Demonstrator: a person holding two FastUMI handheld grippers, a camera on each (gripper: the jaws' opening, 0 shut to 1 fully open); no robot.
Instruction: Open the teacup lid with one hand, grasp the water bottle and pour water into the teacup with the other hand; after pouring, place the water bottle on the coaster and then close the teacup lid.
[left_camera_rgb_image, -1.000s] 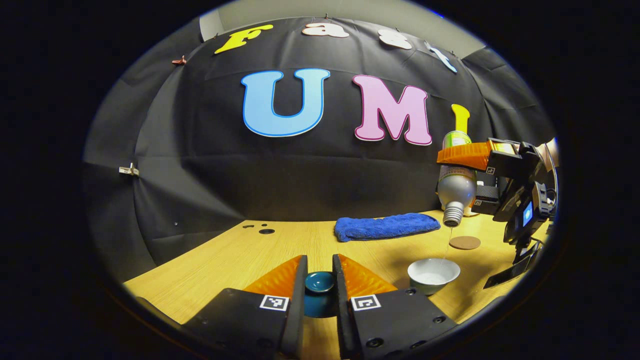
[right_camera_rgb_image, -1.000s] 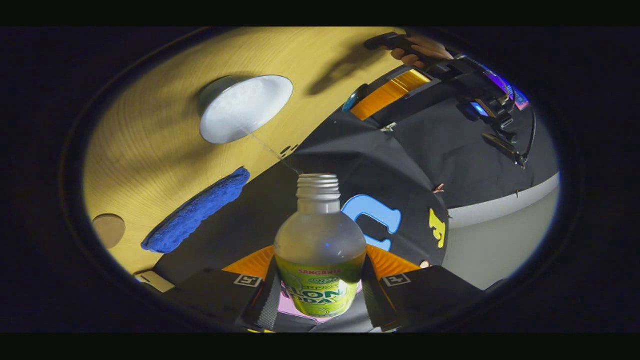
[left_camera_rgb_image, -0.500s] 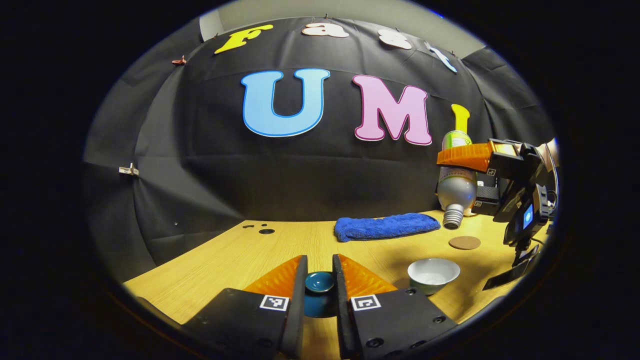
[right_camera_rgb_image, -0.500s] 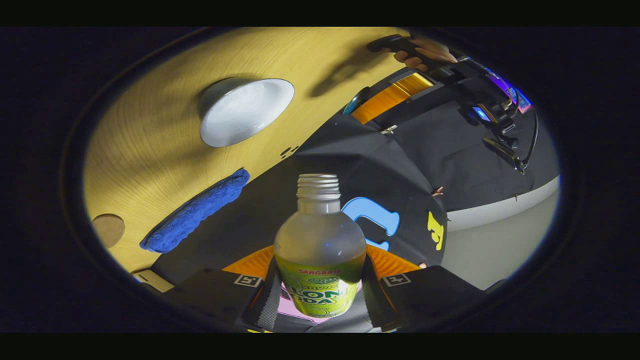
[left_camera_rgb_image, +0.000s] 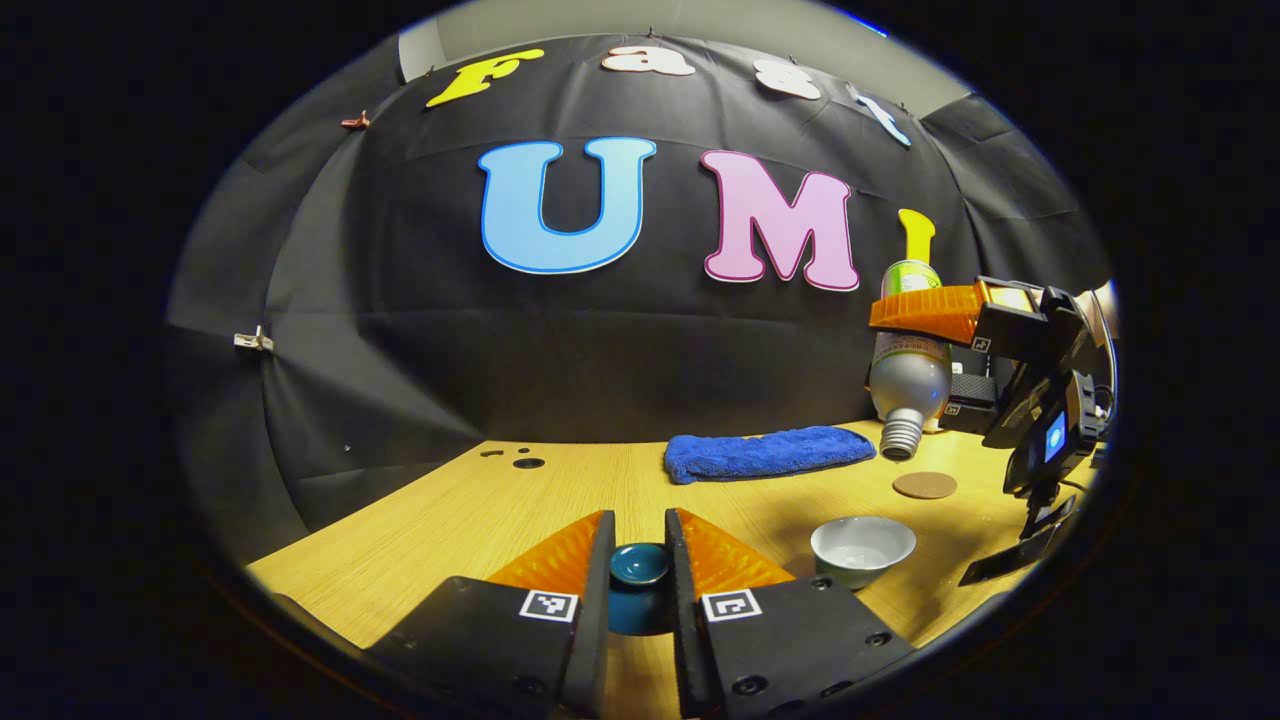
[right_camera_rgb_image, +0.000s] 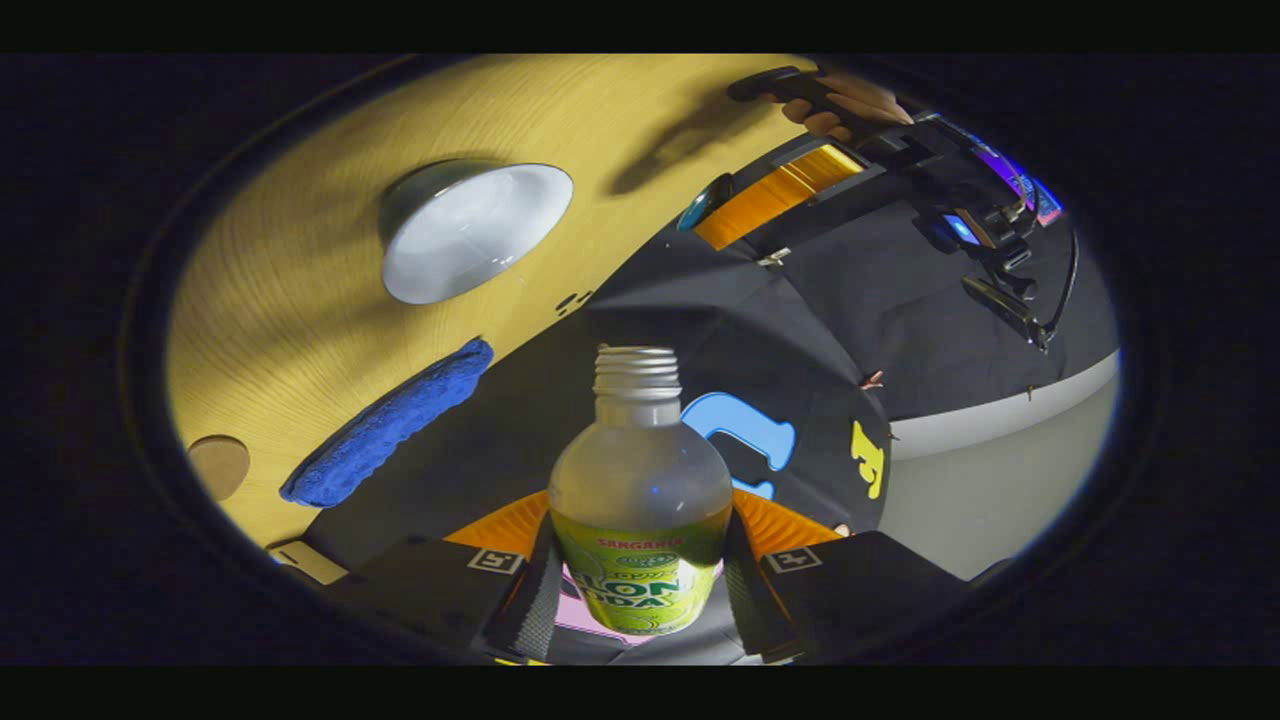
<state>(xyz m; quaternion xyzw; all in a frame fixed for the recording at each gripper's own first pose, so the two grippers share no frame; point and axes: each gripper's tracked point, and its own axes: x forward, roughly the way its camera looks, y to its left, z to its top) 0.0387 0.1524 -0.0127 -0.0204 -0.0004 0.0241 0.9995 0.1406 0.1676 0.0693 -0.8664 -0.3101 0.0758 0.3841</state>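
- Water bottle (right_camera_rgb_image: 640, 500), gripped in the right claw (right_camera_rgb_image: 640, 560), hangs neck-down above the surface (left_camera_rgb_image: 480, 510); its stream has stopped, so pouring looks done.
- Teacup (left_camera_rgb_image: 862, 548) stands open, near the coaster (left_camera_rgb_image: 924, 485).
- Teacup lid (left_camera_rgb_image: 640, 565) stays pinched in the left claw (left_camera_rgb_image: 640, 590).

Black cloth wall (left_camera_rgb_image: 600, 340) behind a light wooden table (left_camera_rgb_image: 480, 510).

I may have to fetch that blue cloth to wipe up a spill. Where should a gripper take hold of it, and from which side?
The blue cloth lies flat and folded into a long low strip on the table by the wall. Probably best to come down from above and pinch across its narrow width near the middle, where the soft pile bunches between the fingers; its long edges sit flush on the wood, so a sideways approach would likely just push it.
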